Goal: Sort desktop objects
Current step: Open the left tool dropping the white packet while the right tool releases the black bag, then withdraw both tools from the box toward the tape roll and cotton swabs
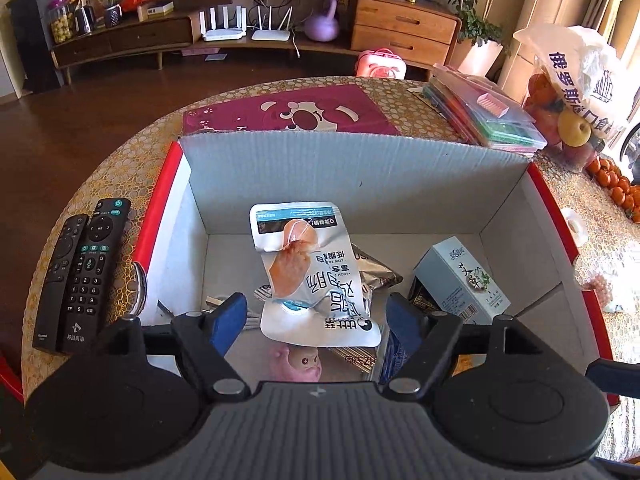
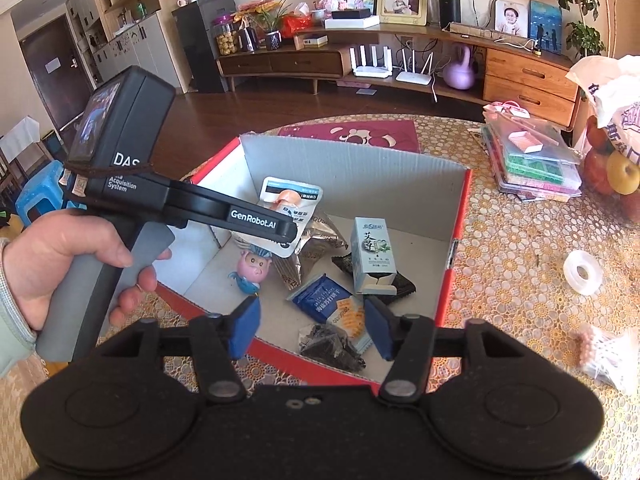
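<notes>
From my left wrist view the cardboard box [image 1: 352, 168] shows matt grey corrugated inner walls and a glossy red outer skin, and the snack pouch [image 1: 310, 276] inside it is shiny, crinkled plastic film beside a smooth printed paper carton [image 1: 460, 280]. The two remote controls [image 1: 76, 276] at the left are matt black plastic on a glossy, patterned table cover [image 1: 120, 172]. In my right wrist view the tape roll [image 2: 583, 272] looks translucent plastic, and the far cabinet [image 2: 528, 80] is smooth wood.

The right tool [image 2: 312, 326] hangs open-jawed above the snack-filled cardboard box [image 2: 352, 168].
</notes>
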